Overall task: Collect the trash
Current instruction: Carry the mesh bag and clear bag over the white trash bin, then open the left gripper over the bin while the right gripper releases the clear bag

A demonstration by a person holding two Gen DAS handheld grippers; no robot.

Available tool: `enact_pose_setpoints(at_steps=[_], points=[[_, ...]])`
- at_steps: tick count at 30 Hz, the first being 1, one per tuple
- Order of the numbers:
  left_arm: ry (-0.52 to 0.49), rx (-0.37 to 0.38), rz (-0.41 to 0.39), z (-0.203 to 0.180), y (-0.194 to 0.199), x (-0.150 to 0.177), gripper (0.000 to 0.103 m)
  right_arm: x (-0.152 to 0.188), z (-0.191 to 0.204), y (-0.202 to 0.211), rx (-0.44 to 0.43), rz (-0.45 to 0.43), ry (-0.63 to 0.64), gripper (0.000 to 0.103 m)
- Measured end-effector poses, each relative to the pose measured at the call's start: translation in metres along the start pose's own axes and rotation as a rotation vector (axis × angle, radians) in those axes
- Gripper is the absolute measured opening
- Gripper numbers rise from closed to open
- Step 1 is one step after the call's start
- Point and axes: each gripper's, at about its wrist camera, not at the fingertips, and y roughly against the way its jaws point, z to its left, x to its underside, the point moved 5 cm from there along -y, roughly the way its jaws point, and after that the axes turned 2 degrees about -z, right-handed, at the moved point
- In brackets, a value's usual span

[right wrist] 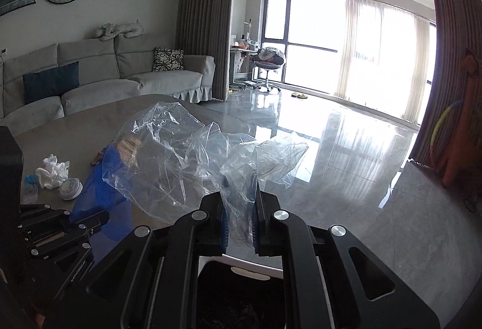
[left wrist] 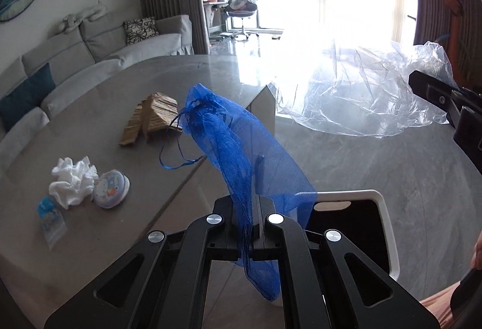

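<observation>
Left gripper (left wrist: pixel 258 208) clamps limp blue mesh pouch (left wrist: pixel 229 130), right gripper (right wrist: pixel 241 208) pinches crinkly clear plastic sheet (right wrist: pixel 180 154); both featherlight, floppy, best bunched above bin (left wrist: pixel 382 226).

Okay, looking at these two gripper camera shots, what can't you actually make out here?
- Trash bin: right wrist view, its inside is dark and the right gripper covers most of its rim.
- Cardboard piece: right wrist view, mostly behind the clear plastic sheet and blue mesh bag.
- Small blue packet: left wrist view, print too small to read.
- Left gripper: bag fabric drapes over its tips.
</observation>
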Motion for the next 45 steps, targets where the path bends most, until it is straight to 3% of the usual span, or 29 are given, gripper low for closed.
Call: enact_pose_setpoints(at_steps=[8,15,26,31,33,34,35,37,45], points=[[-0.103,0.106,0.022,-0.059,-0.016,0.011,0.004,0.027,-0.029,0.002,0.078,0.022,-0.003,0.013],[-0.141,0.19,0.102,-0.093,-0.043,0.025,0.004,0.038,-0.045,-0.008,0.112,0.06,-0.003,0.013],[-0.195,0.256,0.187,-0.123,-0.068,0.048,0.004,0.053,-0.058,-0.017,0.132,0.101,0.013,0.013],[-0.232,0.251,0.231,-0.132,-0.085,0.064,0.004,0.052,-0.066,-0.017,0.141,0.108,-0.002,0.013],[-0.246,0.249,0.266,-0.135,-0.094,0.069,0.013,0.052,-0.068,-0.017,0.143,0.108,-0.006,0.013],[-0.254,0.245,0.293,-0.137,-0.099,0.072,0.035,0.052,-0.068,-0.018,0.144,0.109,-0.008,0.013],[-0.259,0.236,0.31,-0.139,-0.103,0.074,0.068,0.052,-0.069,-0.018,0.145,0.11,-0.011,0.013],[-0.26,0.21,0.287,-0.136,-0.104,0.074,0.09,0.052,-0.068,-0.019,0.147,0.112,-0.013,0.013],[-0.258,0.21,0.267,-0.13,-0.096,0.066,0.096,0.052,-0.064,-0.019,0.141,0.119,-0.013,0.013]])
